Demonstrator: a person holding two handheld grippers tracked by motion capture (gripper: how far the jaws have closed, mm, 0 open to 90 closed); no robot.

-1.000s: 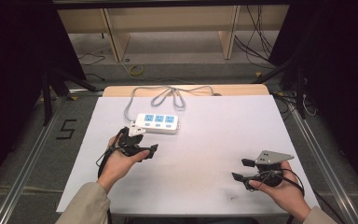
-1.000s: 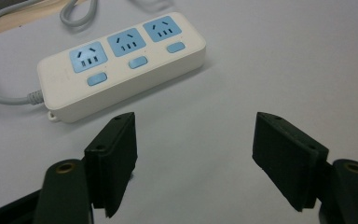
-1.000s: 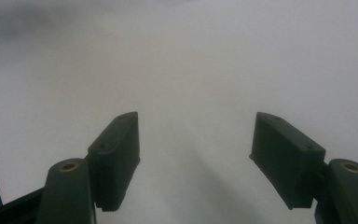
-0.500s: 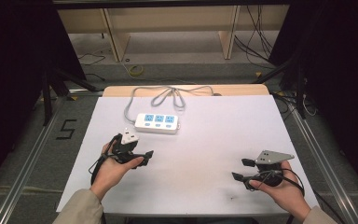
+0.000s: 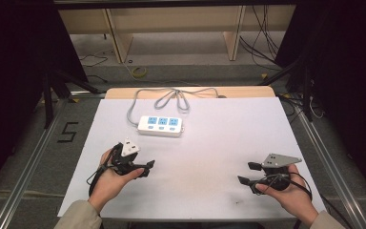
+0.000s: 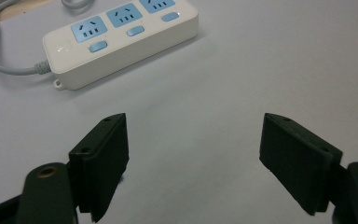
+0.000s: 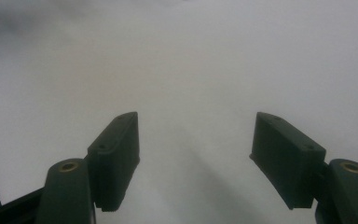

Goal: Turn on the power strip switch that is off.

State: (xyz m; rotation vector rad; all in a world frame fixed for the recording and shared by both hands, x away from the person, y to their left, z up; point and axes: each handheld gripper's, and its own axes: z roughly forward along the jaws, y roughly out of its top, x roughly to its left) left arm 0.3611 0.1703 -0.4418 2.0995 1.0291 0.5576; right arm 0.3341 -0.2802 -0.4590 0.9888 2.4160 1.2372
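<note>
A white power strip (image 5: 160,125) with three blue sockets lies at the back middle of the white table top (image 5: 228,129); its grey cord (image 5: 171,95) loops toward the far edge. My left gripper (image 5: 146,169) hovers at the front left, a hand's width nearer than the strip, pointing right. Its jaws have just been opening and stand wide apart with nothing between them. In the left gripper view the strip (image 6: 121,37) lies ahead of the open left gripper (image 6: 196,163). My right gripper (image 5: 246,172) rests at the front right, open and empty, over bare table (image 7: 196,158).
The table's wooden back edge (image 5: 124,92) shows behind the white sheet. Metal rails (image 5: 28,162) run along both sides of the table, and a "5" mark (image 5: 68,132) is on the floor at the left. Cables and shelf legs lie beyond.
My left hand has drawn back from the power strip toward the near edge, and its jaws have spread a little wider. The right hand has stayed put.
</note>
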